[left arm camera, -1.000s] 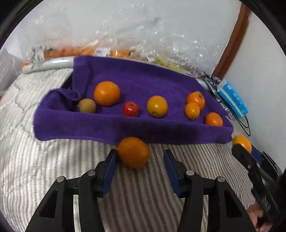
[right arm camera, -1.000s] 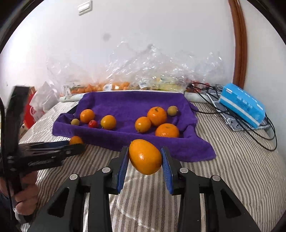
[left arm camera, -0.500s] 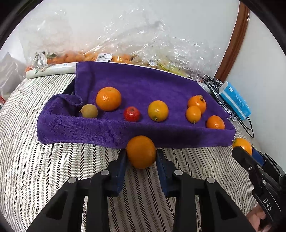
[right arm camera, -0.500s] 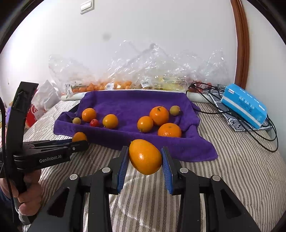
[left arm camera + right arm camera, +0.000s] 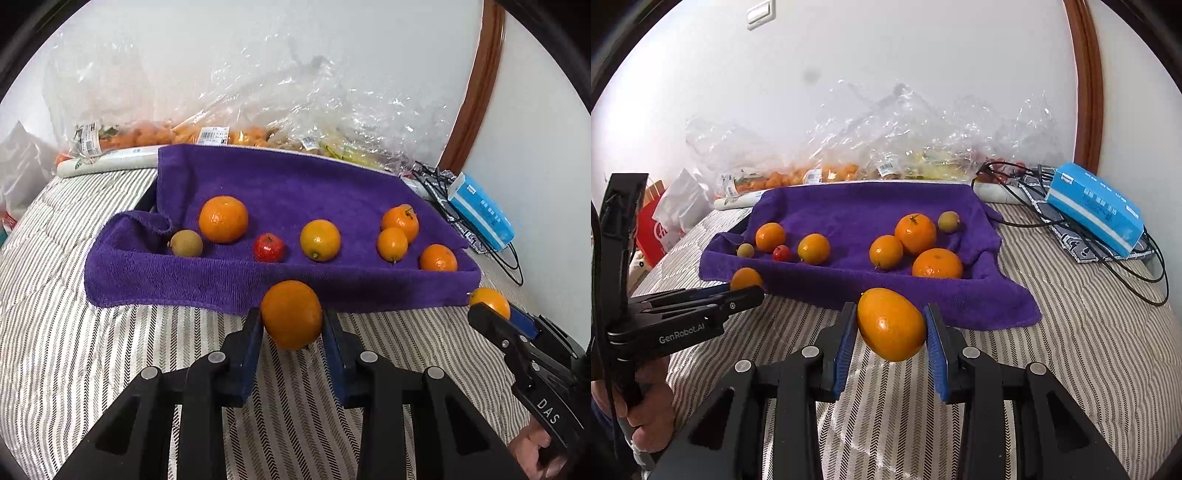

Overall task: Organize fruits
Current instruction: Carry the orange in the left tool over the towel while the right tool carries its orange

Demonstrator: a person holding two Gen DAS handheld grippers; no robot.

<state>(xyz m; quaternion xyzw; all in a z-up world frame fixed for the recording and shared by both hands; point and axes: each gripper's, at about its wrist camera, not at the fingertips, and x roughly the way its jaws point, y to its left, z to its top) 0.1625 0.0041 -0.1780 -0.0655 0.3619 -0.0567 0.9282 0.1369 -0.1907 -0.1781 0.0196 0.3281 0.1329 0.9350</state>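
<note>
Holding one orange per gripper, both just in front of the purple towel (image 5: 280,192) on the striped bed (image 5: 74,350).

Left gripper (image 5: 291,325): pads clamped on a round orange (image 5: 291,314), lifted clear of the bed at the towel's near edge. Jaws closed in on it within the last second; now they sit tight on both sides.

Right gripper (image 5: 891,326): clamped on an oval orange (image 5: 891,325), also off the bed, near the towel's front right corner.

Towel contents, seen from the right wrist: five orange citrus fruits, one small red fruit (image 5: 781,253), two small greenish-brown fruits (image 5: 745,250). Left group and right group sit apart.

Behind the towel: clear plastic bags (image 5: 886,147) with more fruit against the wall. Blue tissue pack (image 5: 1097,206) and black cables (image 5: 1071,221) at far right.
</note>
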